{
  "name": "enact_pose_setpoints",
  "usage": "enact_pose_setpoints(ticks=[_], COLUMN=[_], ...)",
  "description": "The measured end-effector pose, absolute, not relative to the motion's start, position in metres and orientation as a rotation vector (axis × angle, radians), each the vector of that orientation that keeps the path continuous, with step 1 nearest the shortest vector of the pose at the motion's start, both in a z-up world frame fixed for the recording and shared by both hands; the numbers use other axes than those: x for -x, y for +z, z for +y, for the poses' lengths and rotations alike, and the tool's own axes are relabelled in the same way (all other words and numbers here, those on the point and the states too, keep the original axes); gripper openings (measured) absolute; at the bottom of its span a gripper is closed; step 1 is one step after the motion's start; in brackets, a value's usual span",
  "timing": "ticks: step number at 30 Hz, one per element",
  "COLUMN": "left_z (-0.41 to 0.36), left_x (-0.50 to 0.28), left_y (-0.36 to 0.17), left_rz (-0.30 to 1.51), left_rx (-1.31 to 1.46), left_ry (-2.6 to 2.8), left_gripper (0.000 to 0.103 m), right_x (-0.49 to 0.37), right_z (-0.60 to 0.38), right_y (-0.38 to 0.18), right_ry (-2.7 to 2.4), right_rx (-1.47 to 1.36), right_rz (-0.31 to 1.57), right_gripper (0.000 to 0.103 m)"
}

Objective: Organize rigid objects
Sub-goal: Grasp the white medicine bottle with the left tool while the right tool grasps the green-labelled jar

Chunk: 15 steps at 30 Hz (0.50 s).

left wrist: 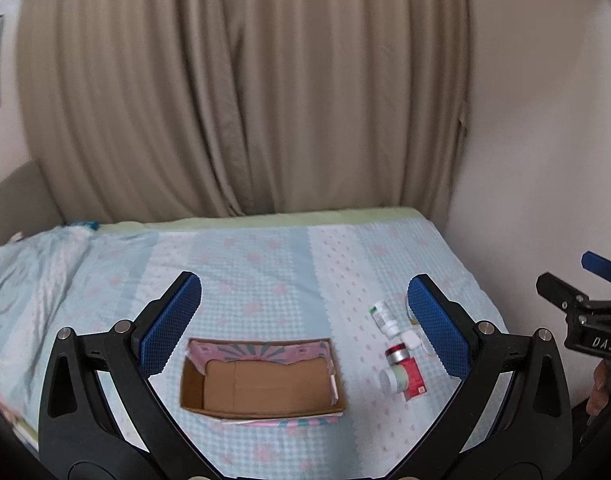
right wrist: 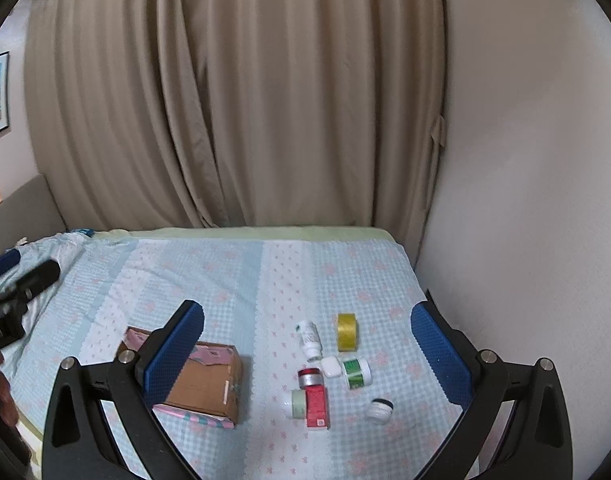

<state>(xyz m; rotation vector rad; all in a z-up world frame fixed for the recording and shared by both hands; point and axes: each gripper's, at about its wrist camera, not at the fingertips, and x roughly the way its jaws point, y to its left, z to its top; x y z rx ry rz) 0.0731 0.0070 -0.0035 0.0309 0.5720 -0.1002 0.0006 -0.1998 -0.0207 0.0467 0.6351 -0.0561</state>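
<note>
An open, empty cardboard box [left wrist: 261, 384] lies on the bed; it also shows in the right wrist view [right wrist: 203, 380]. To its right lie small items: a white bottle [right wrist: 308, 339], a yellow tape roll [right wrist: 347, 332], a white case [right wrist: 330, 367], a green-labelled jar [right wrist: 356, 373], a red-lidded silver jar [right wrist: 310, 377], a red box [right wrist: 316, 406], a pale green jar [right wrist: 297, 403] and a dark-lidded jar [right wrist: 379, 409]. My left gripper [left wrist: 305, 328] is open and empty above the box. My right gripper [right wrist: 307, 356] is open and empty above the items.
The bed [right wrist: 225, 280] has a light blue checked sheet. A beige curtain [right wrist: 233, 100] hangs behind it and a white wall [right wrist: 525, 200] runs along the right edge. Crumpled bedding [left wrist: 33, 272] lies at the left.
</note>
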Motion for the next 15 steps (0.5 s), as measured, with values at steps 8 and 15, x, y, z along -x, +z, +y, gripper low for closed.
enact_pose_setpoints(ticks=[8,15], left_z=[-0.031,-0.091], left_x=[-0.161,-0.246], left_y=[-0.068,-0.158], left_rz=[0.769,0.975], left_rx=[-0.009,0.047], left_ry=[-0.225,-0.265], left_gripper=[0.103,0.102], right_x=[-0.017,-0.055], right_z=[-0.241,-0.288], right_y=[-0.077,-0.149], right_ry=[-0.189,-0.227], right_rx=[-0.127,-0.125], right_rz=[0.797,0.927], right_gripper=[0.103,0.103])
